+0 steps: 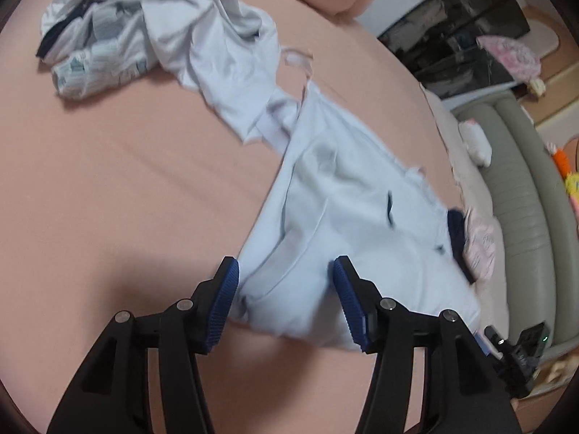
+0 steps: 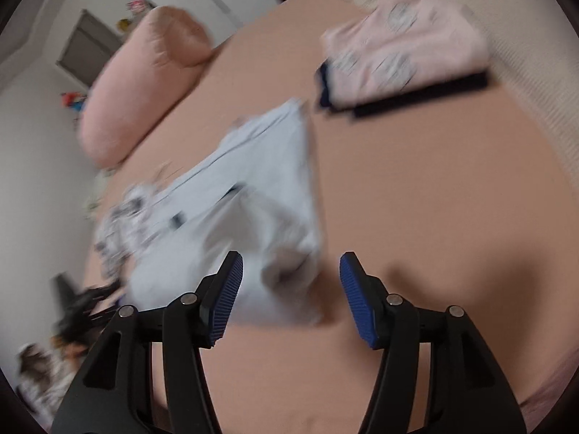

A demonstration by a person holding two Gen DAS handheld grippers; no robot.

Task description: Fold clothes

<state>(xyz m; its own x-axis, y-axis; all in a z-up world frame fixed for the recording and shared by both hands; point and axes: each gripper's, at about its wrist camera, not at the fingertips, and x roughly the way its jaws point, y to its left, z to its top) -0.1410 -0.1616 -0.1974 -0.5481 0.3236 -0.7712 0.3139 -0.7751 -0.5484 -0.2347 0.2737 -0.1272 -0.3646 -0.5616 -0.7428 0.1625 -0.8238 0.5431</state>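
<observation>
Bed: a salmon-pink sheet [image 1: 126, 181] covers the mattress, smooth, with soft shadows.
Pillow: a pink pillow [image 2: 144, 79] lies at the bed's far edge, against a white wall [image 2: 32, 137].
Sofa: a grey-green padded sofa [image 1: 521, 195] stands just beside the bed.
Shelving: a dark, cluttered shelf unit [image 1: 459, 36] stands beyond the sofa.
Light: dim, even.
</observation>
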